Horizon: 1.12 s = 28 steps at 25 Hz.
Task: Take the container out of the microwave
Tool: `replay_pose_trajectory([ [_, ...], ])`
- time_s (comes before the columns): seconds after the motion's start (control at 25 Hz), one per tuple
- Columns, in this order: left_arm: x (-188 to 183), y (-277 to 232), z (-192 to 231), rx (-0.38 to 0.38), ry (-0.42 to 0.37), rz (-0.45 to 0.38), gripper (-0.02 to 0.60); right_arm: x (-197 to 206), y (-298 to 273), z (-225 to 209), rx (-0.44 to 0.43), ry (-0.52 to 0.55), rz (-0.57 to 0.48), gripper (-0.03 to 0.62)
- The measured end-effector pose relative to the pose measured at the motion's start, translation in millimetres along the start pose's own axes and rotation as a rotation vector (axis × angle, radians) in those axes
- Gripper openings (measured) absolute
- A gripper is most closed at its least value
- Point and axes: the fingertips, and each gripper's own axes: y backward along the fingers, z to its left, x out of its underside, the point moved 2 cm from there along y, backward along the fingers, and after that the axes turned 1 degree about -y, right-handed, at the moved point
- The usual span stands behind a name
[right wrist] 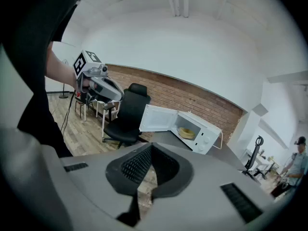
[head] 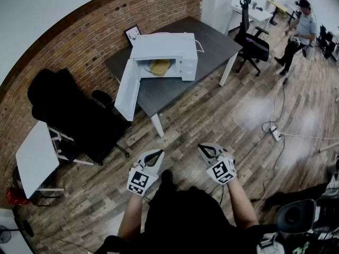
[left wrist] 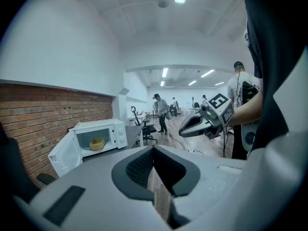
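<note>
we hold our left hand-held gripper (head: 158,153) and right hand-held gripper (head: 202,148) clenched, both empty. the yellow container (head: 159,66) sits inside the open microwave (head: 165,51) on the worktop (head: 212,36).

The microwave (left wrist: 105,133) sits on the worktop (left wrist: 131,135), door open, with a yellow container (left wrist: 97,143) inside. Right of the microwave hangs the right hand-held gripper (left wrist: 182,131). The left hand-held gripper (left wrist: 154,150) has its jaws together, empty.

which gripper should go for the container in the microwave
Right, narrowly. The left gripper and right gripper are both far from the microwave, fingers together, empty. The open door juts out on the cavity's left, so the right has the clearer line to the yellow container.
</note>
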Motion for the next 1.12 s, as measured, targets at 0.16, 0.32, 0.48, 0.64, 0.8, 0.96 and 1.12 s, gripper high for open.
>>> replay_pose_trajectory([
  [0.16,7,1,9,-0.001,0.033,0.032,0.003,-7,-9,6,-0.014,-0.003,-0.004,-0.003],
  [0.32,4,-3,20,0.004,0.011,0.007,0.003,-10,-16,3,-0.01,-0.009,-0.004,-0.003],
  [0.48,11,-4,26,0.018,0.048,0.038,0.003,-12,-21,2,-0.004,-0.029,-0.01,-0.003],
  [0.64,14,-7,33,0.022,0.047,0.034,0.003,-7,-28,3,-0.003,-0.049,0.009,-0.002],
  [0.8,16,-9,46,0.019,0.041,0.019,0.003,-10,-35,0,0.015,-0.072,-0.001,-0.002],
  [0.96,21,-6,59,0.023,0.063,0.031,0.003,-17,-44,-2,0.034,-0.095,-0.013,-0.002],
  [1.12,23,-9,76,0.036,0.048,0.015,0.003,-22,-60,-3,0.044,-0.09,-0.012,-0.002],
])
